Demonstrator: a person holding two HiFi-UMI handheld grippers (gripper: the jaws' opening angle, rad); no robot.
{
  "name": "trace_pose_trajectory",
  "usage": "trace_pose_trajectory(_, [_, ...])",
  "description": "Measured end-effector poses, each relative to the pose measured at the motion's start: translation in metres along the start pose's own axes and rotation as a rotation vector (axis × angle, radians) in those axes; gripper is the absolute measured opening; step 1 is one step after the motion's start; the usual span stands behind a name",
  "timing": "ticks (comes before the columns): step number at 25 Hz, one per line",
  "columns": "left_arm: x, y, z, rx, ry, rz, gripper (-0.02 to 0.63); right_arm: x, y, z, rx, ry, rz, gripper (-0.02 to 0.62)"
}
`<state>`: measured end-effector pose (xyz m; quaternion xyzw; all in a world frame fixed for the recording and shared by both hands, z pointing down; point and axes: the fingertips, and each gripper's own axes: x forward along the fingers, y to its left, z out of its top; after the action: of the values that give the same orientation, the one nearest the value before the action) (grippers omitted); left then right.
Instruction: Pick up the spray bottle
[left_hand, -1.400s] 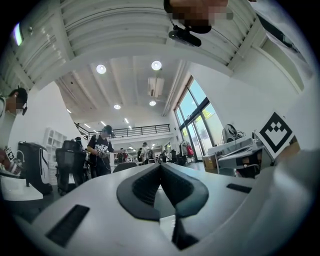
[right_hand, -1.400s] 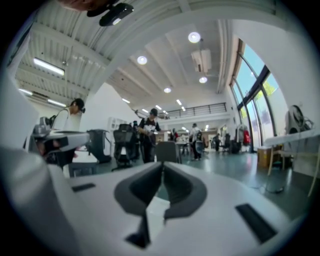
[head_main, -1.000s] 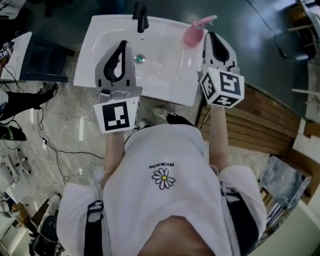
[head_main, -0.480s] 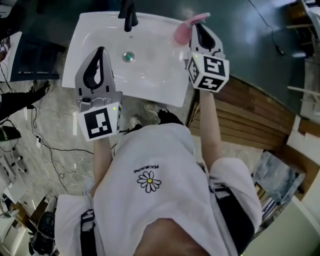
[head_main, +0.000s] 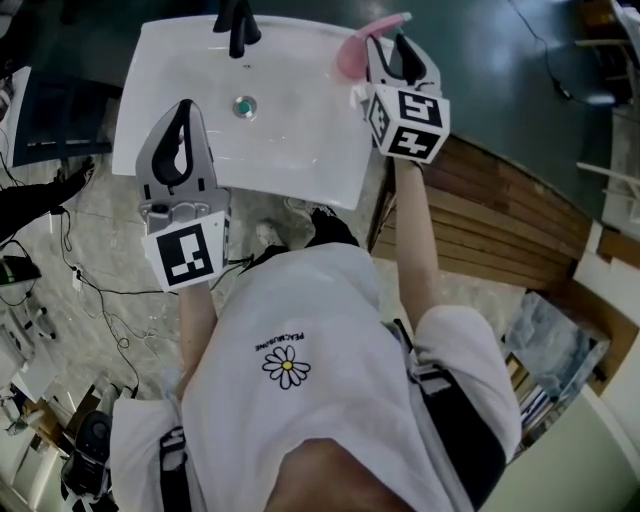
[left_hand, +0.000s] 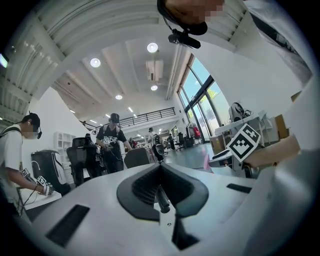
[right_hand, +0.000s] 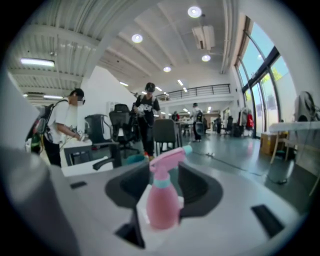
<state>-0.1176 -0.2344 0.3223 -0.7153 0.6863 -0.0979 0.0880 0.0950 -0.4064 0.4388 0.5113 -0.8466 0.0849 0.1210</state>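
The pink spray bottle (head_main: 352, 52) stands upright on the back right corner of the white sink (head_main: 300, 150). My right gripper (head_main: 392, 45) is level with it, just to its right in the head view. In the right gripper view the bottle (right_hand: 163, 205) stands in the gap of the right gripper (right_hand: 165, 172). Its jaws have just been opening; they stand apart and do not press on the bottle. My left gripper (head_main: 185, 108) hovers over the sink's front left part. In the left gripper view the left gripper (left_hand: 161, 176) is shut and holds nothing.
A black faucet (head_main: 237, 25) rises at the sink's back edge and a drain (head_main: 243, 105) sits in the basin. A wooden slatted platform (head_main: 480, 220) lies right of the sink. Cables (head_main: 100, 300) trail on the floor at left. Several people stand in the room beyond.
The right gripper has come closer to the bottle and its jaws have parted. The left gripper has drifted from the basin's middle toward the sink's front left.
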Motion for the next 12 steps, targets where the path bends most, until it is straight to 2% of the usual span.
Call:
trace_pose_trajectory(6, [0.000, -0.005, -0.007, -0.005, 0.025, 0.004, 0.020, 0.006, 0.002, -0.010, 0.004, 0.025, 0.058, 0.209])
trace_pose_trajectory(12, [0.001, -0.013, -0.011, 0.006, 0.039, -0.001, 0.020, 0.014, 0.011, -0.026, -0.056, 0.077, 0.104, 0.229])
